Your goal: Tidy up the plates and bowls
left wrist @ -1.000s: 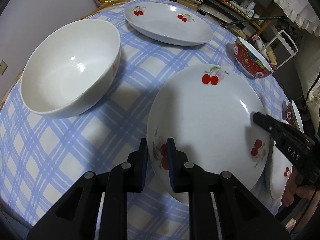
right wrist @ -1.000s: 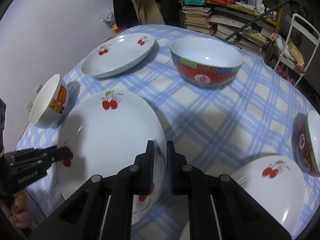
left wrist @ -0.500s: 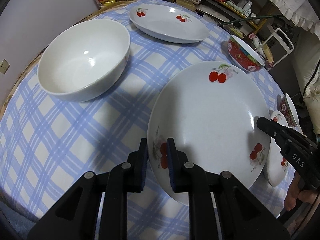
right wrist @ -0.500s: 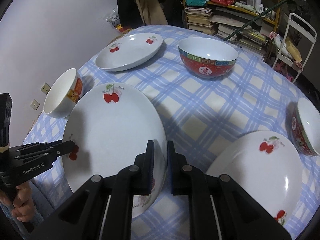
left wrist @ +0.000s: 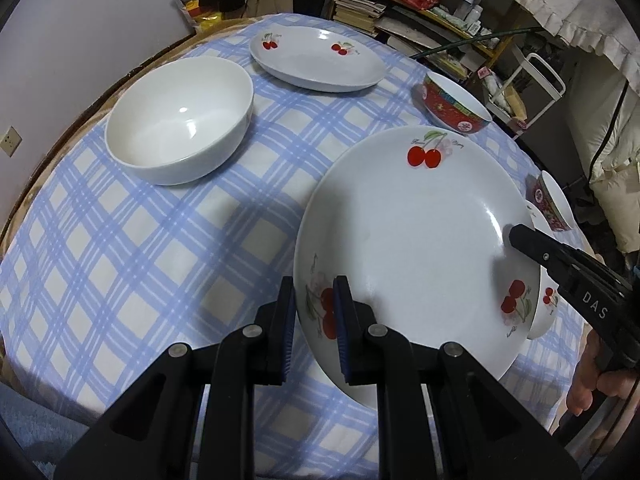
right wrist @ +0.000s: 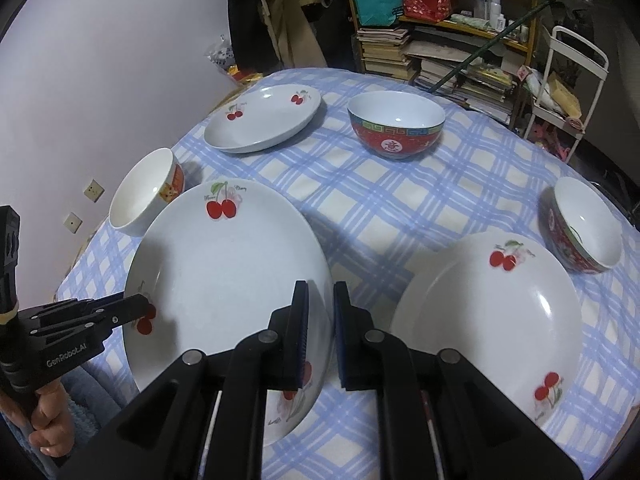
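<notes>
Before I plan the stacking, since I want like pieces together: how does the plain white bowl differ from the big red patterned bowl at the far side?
The plain white bowl is white inside and out as seen from the left tool, though the right-wrist view shows an orange print on its side; the red patterned bowl has a red outside with a green and blue band under the rim. The white bowl sits near the table's left edge; the red one sits farther back. Both stand upright, empty, on the checked tablecloth.

"DAS" on right gripper (left wrist: pixel 516 238); "GenRobot.AI" on left gripper (right wrist: pixel 138 308)
</notes>
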